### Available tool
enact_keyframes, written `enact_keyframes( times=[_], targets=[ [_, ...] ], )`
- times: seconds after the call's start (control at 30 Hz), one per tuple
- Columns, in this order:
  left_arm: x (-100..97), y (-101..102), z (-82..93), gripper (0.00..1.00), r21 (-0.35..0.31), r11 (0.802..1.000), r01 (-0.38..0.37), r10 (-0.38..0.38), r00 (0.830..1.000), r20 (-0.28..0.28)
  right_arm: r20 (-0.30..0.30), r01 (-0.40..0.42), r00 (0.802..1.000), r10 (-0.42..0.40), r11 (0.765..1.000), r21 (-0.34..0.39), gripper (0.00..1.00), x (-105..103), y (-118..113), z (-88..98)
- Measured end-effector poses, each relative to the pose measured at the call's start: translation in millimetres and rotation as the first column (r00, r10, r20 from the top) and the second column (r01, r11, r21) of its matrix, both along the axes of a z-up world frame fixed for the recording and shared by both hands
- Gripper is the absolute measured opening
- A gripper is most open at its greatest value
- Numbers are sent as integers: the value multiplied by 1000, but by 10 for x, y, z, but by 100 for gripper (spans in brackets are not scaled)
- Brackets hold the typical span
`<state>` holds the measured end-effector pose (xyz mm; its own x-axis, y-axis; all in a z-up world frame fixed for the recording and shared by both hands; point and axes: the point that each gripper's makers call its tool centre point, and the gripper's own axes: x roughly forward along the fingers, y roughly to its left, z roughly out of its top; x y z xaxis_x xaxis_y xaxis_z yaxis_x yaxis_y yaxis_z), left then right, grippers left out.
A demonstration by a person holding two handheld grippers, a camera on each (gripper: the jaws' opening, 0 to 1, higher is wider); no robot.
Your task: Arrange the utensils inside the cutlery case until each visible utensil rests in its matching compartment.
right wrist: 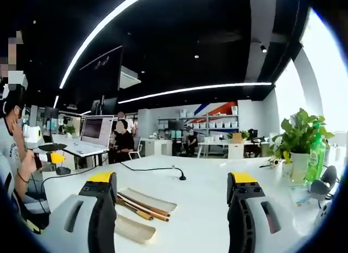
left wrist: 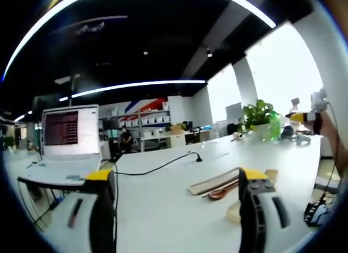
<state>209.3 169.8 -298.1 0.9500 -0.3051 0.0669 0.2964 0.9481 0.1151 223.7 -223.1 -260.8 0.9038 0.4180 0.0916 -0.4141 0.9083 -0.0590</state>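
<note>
On the white table [left wrist: 163, 209] lies a long flat cream case [left wrist: 213, 182], with a brown spoon-like utensil [left wrist: 220, 193] beside it and a pale wooden piece [left wrist: 234, 212] nearer to me. In the right gripper view the same cream case [right wrist: 155, 199] lies beside brown chopsticks [right wrist: 137, 205] and a pale oblong wooden piece [right wrist: 133, 229], just right of my left-hand jaw. My left gripper [left wrist: 176, 177] is open and holds nothing. My right gripper [right wrist: 172, 178] is also open and holds nothing. The right gripper [left wrist: 312, 114] also appears far off, held up in a hand.
A laptop [left wrist: 70, 130] stands at the table's left end, also seen as the laptop [right wrist: 97, 130]. A black cable [left wrist: 163, 166] snakes across the table. A potted plant [right wrist: 299, 136] and a green bottle [right wrist: 317, 155] stand at the right. People sit behind.
</note>
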Motion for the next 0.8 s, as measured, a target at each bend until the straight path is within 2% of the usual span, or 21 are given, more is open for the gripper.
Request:
enact_keyframes(
  times=[0.2, 0.4, 0.43, 0.53, 0.67, 0.8],
  targets=[
    [-10, -34, -2, 100, 7, 1000, 2, -2, 1000, 2, 3, -49, 999, 49, 997, -53, 88, 147, 195, 57],
    [-7, -19, -15, 100, 4, 1000, -2, 2, 1000, -3, -2, -100, 995, 100, 991, -85, 86, 271, 356, 54],
    [-8, -15, -13, 100, 3, 1000, -3, 3, 1000, -2, 24, -131, 991, 133, 989, -69, 85, 265, 423, 103],
    [-9, -9, -9, 100, -1, 1000, -4, 4, 1000, -1, 13, -169, 985, 170, 985, -36, 78, 296, 507, 113],
    [-9, -2, -13, 100, 0, 1000, -5, 5, 1000, -3, -19, -204, 979, 203, 970, -135, 68, 380, 605, 43],
    [-14, -3, -6, 100, -2, 1000, -5, 5, 1000, 0, -53, -252, 968, 247, 950, -186, 62, 485, 722, 6]
  ],
)
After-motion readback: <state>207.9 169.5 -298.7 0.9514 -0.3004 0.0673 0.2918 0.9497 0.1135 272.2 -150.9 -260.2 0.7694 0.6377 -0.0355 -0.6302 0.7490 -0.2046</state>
